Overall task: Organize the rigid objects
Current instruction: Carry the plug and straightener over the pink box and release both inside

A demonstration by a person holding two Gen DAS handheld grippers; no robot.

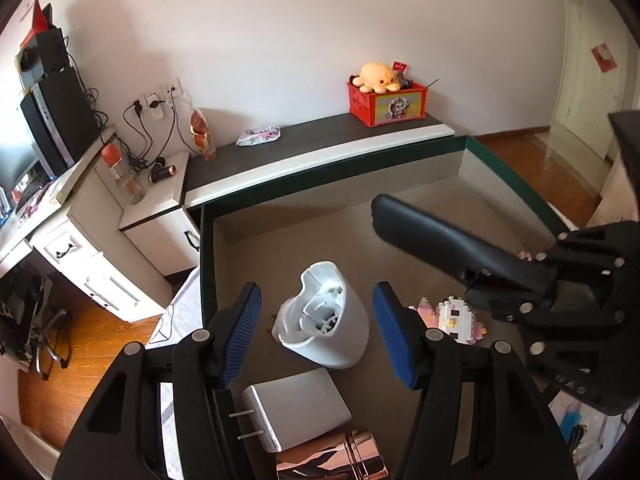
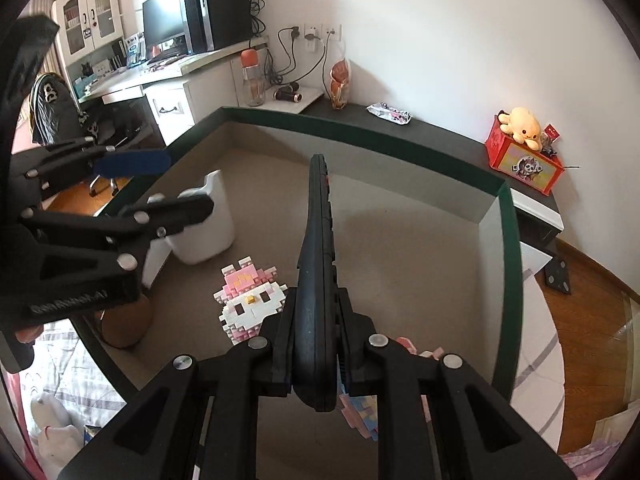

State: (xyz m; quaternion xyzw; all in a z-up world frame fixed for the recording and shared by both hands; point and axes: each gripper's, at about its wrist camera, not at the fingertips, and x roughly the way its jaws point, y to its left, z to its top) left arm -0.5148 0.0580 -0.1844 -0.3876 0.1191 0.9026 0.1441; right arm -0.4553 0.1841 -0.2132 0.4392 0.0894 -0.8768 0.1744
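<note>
Clamped in the right gripper [image 2: 316, 344], a black remote control [image 2: 318, 248] hangs above the green-rimmed box [image 2: 506, 240]; placing is underway, and next it needs lowering onto bare floor right of the block figure [image 2: 250, 300]. Left gripper [image 1: 316, 332] hovers open over the white holder [image 1: 340, 320]

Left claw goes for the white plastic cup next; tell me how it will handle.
The white cup looks like hollow rigid plastic, probably light. It lies tilted on its side, so a push may roll it. The open left claw may slip on its smooth wall.
</note>
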